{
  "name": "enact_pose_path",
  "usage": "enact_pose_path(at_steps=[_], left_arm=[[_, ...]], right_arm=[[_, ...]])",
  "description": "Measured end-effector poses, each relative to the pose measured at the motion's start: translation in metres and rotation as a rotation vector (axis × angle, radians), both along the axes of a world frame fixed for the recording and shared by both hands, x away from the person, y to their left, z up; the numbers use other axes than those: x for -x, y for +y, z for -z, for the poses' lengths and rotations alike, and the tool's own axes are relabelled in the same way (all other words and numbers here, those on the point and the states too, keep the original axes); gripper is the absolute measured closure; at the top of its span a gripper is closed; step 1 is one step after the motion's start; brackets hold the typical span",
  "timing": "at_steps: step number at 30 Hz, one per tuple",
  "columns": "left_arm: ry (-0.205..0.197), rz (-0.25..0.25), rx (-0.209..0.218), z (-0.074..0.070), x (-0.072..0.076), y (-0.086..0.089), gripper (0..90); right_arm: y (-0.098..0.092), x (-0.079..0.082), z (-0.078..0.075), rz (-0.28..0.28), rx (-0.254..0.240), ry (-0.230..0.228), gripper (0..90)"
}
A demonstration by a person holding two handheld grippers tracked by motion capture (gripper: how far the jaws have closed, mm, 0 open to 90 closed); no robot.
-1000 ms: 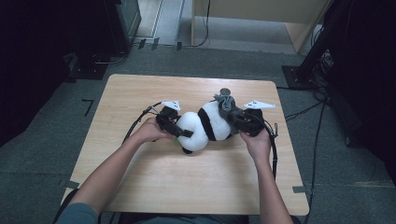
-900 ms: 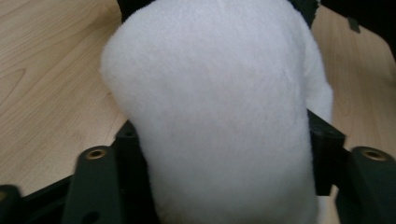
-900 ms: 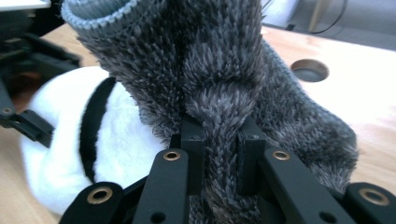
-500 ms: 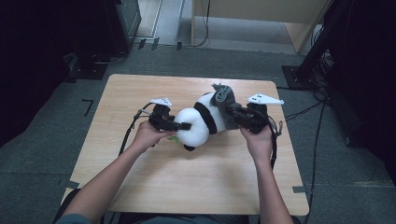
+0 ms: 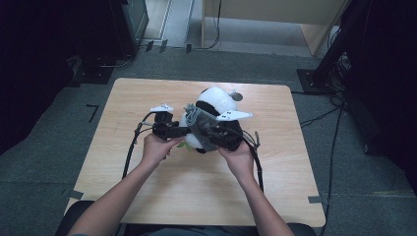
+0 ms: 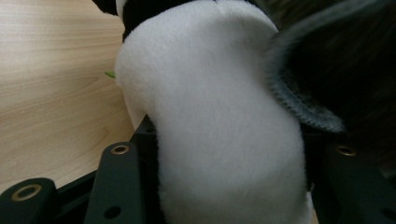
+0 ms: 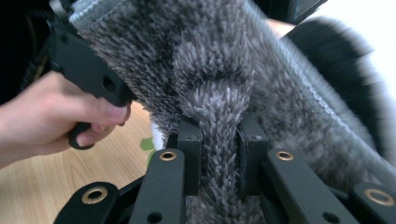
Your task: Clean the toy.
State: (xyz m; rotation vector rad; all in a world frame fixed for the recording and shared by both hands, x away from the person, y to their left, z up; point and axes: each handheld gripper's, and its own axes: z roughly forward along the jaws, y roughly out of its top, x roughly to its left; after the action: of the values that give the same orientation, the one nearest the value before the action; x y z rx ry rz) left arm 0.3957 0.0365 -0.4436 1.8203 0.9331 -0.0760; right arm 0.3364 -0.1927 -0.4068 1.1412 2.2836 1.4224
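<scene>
While our left claw (image 5: pixel 181 132) clamps the black-and-white plush panda (image 5: pixel 212 101) over the pale wooden bench (image 5: pixel 147 93), our right claw (image 7: pixel 219 154), clamped on the shaggy grey cloth (image 7: pixel 210 70), seems mid-wrap; next, we judge, drape it round the body.

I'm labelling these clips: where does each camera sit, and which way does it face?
High view: above the person's side, facing forward and down at the table; forearms and both hands show.
Left gripper view: on the left gripper, facing the panda toy; its black jaws show.
Right gripper view: on the right gripper, facing the grey cloth; the left hand shows.
All share toy and cloth.
</scene>
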Motion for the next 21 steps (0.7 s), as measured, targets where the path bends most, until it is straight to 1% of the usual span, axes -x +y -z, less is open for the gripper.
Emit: enact_pose_path(at_steps=[2,3,4,6,7,9,12,14,16,18,19,20,21], left_arm=[[-0.005,-0.003,-0.008,-0.001,0.001,0.001,46.5],[0.006,-0.003,0.0,-0.001,0.0,0.002,46.5],[0.012,-0.006,0.007,-0.001,0.0,0.002,46.5],[0.021,-0.015,0.006,0.0,-0.001,0.002,46.4],[0.023,-0.019,0.005,0.001,-0.001,0.002,46.4],[0.039,-0.027,0.013,0.003,-0.002,0.004,46.3],[0.058,-0.052,0.063,0.005,-0.003,0.008,46.5],[0.07,-0.067,0.086,0.005,-0.005,0.01,46.5],[0.074,-0.077,0.089,0.005,-0.005,0.012,46.5],[0.091,-0.09,0.103,0.006,-0.006,0.014,46.5],[0.105,-0.093,0.115,0.006,-0.007,0.015,46.5],[0.127,-0.095,0.137,0.007,-0.008,0.016,46.5],[0.14,-0.101,0.156,0.008,-0.008,0.016,46.5]], right_arm=[[0.005,0.003,0.004,-0.006,0.002,-0.012,76.7],[0.006,0.004,0.004,-0.008,0.008,-0.021,76.9],[0.008,0.006,0.005,-0.01,0.005,-0.023,77.0],[0.011,0.007,0.006,-0.019,0.008,-0.023,77.2],[0.013,0.008,0.007,-0.021,0.018,-0.027,77.2],[0.016,0.01,0.009,-0.024,0.035,-0.03,77.3],[0.02,0.012,0.013,-0.039,0.018,-0.028,77.5],[0.024,0.014,0.016,-0.057,0.025,-0.033,77.8],[0.03,0.017,0.021,-0.074,0.059,-0.051,78.0],[0.035,0.019,0.026,-0.086,0.089,-0.072,78.2],[0.037,0.02,0.028,-0.089,0.098,-0.071,78.3],[0.038,0.021,0.03,-0.096,0.108,-0.064,78.4],[0.04,0.023,0.033,-0.104,0.121,-0.064,78.6]])
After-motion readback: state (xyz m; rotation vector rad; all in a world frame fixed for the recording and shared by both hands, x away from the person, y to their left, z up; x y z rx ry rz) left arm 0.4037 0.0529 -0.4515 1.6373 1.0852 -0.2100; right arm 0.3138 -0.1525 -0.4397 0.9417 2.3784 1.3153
